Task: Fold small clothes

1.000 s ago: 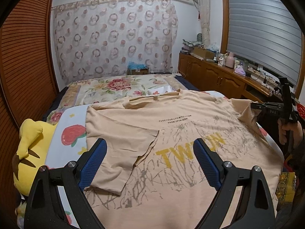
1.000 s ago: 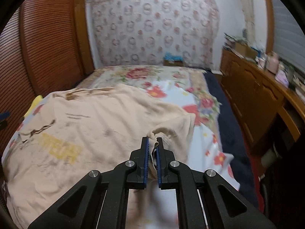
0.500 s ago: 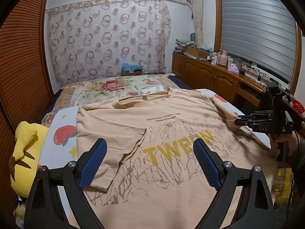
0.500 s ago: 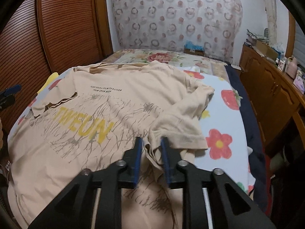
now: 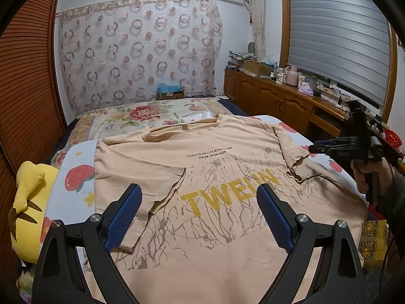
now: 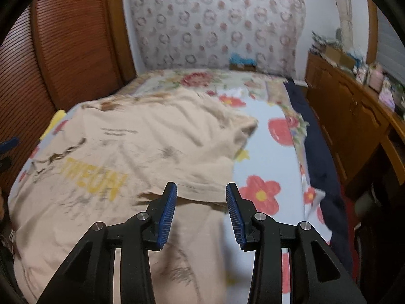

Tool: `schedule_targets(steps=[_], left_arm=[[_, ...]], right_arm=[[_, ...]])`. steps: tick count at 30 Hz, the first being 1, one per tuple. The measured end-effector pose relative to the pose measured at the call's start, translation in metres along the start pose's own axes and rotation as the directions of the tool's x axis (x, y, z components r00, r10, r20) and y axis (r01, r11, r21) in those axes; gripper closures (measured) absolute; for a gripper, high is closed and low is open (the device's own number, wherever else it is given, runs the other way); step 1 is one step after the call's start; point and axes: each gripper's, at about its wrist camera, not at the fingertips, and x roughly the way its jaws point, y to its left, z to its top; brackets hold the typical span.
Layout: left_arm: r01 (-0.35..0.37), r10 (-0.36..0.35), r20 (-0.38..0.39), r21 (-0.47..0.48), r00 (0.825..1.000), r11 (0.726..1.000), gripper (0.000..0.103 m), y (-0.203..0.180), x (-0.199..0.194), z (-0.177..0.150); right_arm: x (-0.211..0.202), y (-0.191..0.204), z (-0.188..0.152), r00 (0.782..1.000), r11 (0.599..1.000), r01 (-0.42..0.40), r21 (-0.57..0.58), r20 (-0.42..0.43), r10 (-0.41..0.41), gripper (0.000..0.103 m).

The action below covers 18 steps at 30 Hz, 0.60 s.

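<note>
Lying flat on the bed, the T-shirt has both sleeves folded inward; body folds remain. The left hand-held gripper is held wide and empty, while the right hand-held gripper is opening, nothing gripped.

T-shirt print "FUSE YOUR LIFE WITH ACTION FROM UPON HIGH", yellow "TWEUN"

Bed with flower-and-strawberry sheet as landmark. Yellow plush toy at its left edge. Wooden louvred doors left of bed. Circle-patterned curtain behind it. Cluttered wooden sideboard right of bed, under grey blind.
</note>
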Motion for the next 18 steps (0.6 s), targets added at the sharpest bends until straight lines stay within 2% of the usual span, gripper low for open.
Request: schedule_targets(steps=[7,8,10,12,18], left_arm=[[-0.002,0.002,-0.01,0.005,1.0,1.0,0.01,-0.002,0.001,-0.002],[-0.002,0.002,-0.009,0.003,1.0,1.0,0.01,-0.001,0.001,-0.002],[-0.001,0.002,-0.009,0.002,1.0,1.0,0.01,-0.001,0.002,-0.002],[-0.002,0.002,-0.011,0.0,1.0,1.0,0.01,-0.001,0.003,-0.002],[-0.004,0.004,-0.012,-0.002,1.0,1.0,0.01,0.0,0.003,-0.002]], right_arm=[[0.04,-0.011,0.005,0.997,0.998,-0.002,0.056,-0.07,0.006,0.063],[0.041,-0.011,0.006,0.998,0.998,-0.006,0.055,-0.069,0.009,0.068],[0.037,-0.005,0.008,0.998,0.999,-0.012,0.041,-0.057,0.015,0.086],[0.035,-0.004,0.011,0.999,1.0,-0.012,0.022,-0.045,0.013,0.096],[0.025,0.003,0.022,1.0,0.999,-0.02,-0.031,0.001,0.02,0.099]])
